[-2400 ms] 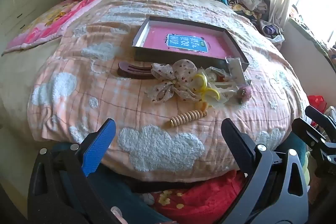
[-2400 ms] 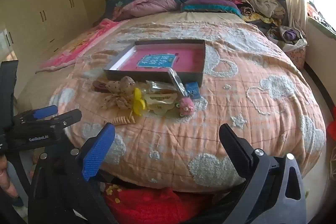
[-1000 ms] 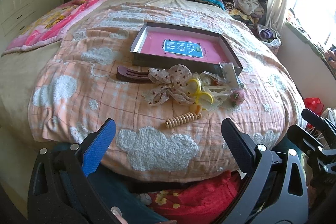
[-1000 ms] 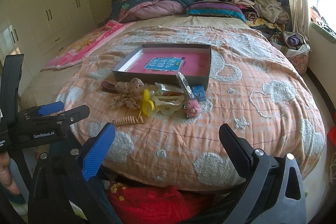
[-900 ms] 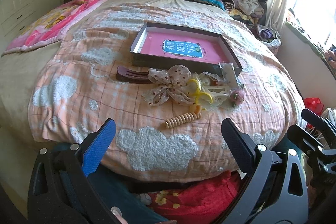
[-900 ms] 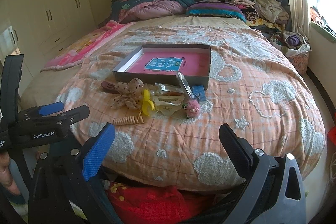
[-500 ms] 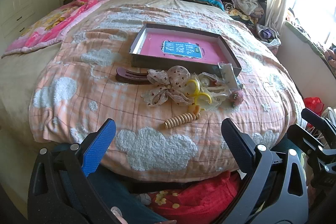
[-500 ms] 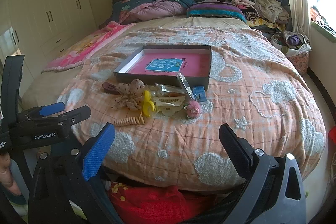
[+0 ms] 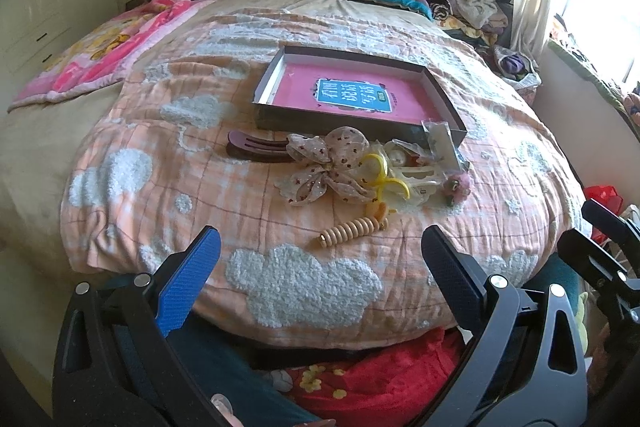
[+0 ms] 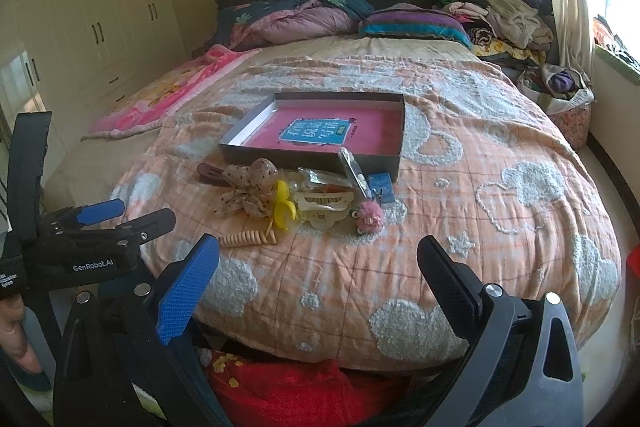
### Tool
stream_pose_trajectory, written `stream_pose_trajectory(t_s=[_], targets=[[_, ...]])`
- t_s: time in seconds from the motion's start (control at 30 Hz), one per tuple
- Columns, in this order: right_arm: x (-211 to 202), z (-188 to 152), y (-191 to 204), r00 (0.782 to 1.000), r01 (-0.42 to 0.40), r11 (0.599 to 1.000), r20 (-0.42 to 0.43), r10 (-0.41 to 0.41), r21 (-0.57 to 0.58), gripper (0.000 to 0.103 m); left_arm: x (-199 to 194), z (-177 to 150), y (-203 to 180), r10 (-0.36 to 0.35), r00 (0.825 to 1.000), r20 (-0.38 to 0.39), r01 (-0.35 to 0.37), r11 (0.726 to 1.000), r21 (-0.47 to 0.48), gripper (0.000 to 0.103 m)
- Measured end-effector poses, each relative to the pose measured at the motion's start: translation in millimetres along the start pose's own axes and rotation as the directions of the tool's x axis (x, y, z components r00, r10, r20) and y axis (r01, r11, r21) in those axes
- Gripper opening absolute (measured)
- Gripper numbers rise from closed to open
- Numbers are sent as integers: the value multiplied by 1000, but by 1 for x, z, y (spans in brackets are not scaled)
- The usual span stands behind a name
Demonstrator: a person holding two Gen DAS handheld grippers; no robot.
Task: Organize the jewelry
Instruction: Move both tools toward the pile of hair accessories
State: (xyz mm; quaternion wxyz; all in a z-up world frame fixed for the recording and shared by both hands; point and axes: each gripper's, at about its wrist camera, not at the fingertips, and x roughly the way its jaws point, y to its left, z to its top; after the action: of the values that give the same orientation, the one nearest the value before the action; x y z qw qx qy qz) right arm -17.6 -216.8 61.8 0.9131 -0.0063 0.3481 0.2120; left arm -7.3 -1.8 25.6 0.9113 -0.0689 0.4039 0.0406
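**Both claws spread wide at the foot of the bed, jewelry pile ahead**

The left gripper (image 9: pixel 320 259) hangs off the near edge of the bed, its two fingers spread far apart and holding nothing. Straight ahead of it, closest to the claw, lies a beige spiral hair tie (image 9: pixel 352 230) on the peach cloud-pattern quilt (image 9: pixel 160 131). Just beyond that sits the heap: a spotted fabric bow (image 9: pixel 328 167), a yellow claw clip (image 9: pixel 386 179) touching it, a cream clip (image 10: pixel 325 205) and a pink fuzzy charm (image 9: pixel 456 187) toward the claw's right. A dark brown hair fork (image 9: pixel 256 149) lies ahead to its left, beside the bow. Farther on rests an open grey box (image 9: pixel 276 117) with a pink bottom.

The right gripper (image 10: pixel 318 271) is likewise wide open and empty, with the pile ahead and slightly to its left.
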Motion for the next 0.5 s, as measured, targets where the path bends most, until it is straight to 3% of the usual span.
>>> stream_pose_trajectory(t_s=[0.5], targets=[[32,15,-2,999,-39,999,-34,38,-21,99,20,-4,32,42,999,-28,-43,997,-66,94]])
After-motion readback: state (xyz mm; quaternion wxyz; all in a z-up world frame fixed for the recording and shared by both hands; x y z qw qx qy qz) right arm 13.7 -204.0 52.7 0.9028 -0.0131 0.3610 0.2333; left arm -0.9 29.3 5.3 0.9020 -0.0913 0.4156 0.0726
